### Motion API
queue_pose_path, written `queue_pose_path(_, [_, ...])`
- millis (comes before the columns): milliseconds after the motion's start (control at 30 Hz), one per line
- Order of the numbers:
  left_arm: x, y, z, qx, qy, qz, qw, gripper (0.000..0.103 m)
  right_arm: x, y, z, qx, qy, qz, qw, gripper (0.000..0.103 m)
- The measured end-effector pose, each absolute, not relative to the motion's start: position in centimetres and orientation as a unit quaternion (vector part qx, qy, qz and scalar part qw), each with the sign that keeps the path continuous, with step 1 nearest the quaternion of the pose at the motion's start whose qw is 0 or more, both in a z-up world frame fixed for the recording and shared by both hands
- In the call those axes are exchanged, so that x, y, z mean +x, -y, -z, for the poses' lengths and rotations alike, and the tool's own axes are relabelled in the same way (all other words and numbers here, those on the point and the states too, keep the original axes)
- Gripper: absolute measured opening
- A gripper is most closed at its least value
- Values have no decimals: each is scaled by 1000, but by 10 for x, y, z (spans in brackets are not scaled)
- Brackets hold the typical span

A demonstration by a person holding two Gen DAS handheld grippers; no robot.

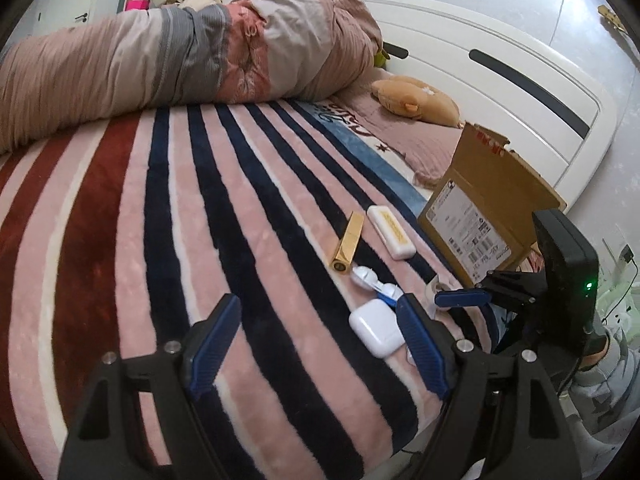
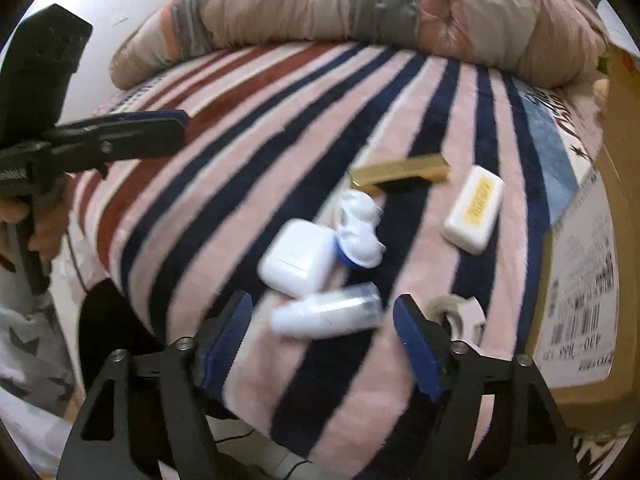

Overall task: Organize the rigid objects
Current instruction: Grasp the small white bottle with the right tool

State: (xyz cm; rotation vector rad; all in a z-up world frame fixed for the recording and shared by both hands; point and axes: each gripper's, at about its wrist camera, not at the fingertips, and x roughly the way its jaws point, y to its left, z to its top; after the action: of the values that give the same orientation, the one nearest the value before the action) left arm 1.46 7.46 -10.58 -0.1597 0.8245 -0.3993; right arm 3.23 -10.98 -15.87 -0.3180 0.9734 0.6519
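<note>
Several small items lie on the striped blanket [image 1: 200, 200]: a gold bar-shaped case [image 1: 347, 246] [image 2: 400, 170], a white box with a yellow label [image 1: 391, 232] [image 2: 474, 210], a white and blue contact lens case [image 1: 376, 280] [image 2: 360, 232], a white earbud case [image 1: 376, 327] [image 2: 296, 256], a small white bottle [image 2: 328, 311] and a tape roll [image 2: 456, 314]. My left gripper [image 1: 316, 344] is open and empty, left of the earbud case. My right gripper [image 2: 322, 344] is open, its jaws either side of the white bottle, just short of it.
An open cardboard box [image 1: 484, 208] [image 2: 584, 280] stands at the right of the items. A rolled duvet [image 1: 180, 52] lies across the far side of the bed. A plush toy [image 1: 416, 98] rests by the white headboard [image 1: 500, 64].
</note>
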Motion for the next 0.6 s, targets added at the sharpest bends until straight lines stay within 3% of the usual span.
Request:
queue_pose_path(267, [14, -67, 110, -73, -405, 211, 887, 77, 34, 105, 176, -192, -451, -313, 813, 70])
queue_pose_path(300, [15, -66, 110, -75, -405, 215, 886, 77, 34, 105, 176, -198, -447, -313, 814, 61])
queue_pose_path(333, [15, -65, 109, -78, -406, 219, 884, 77, 33, 105, 175, -198, -443, -315, 816, 58])
queue_pose_path(600, [18, -44, 89, -83, -401, 268, 872, 77, 27, 101, 144, -193, -402, -340, 828, 58])
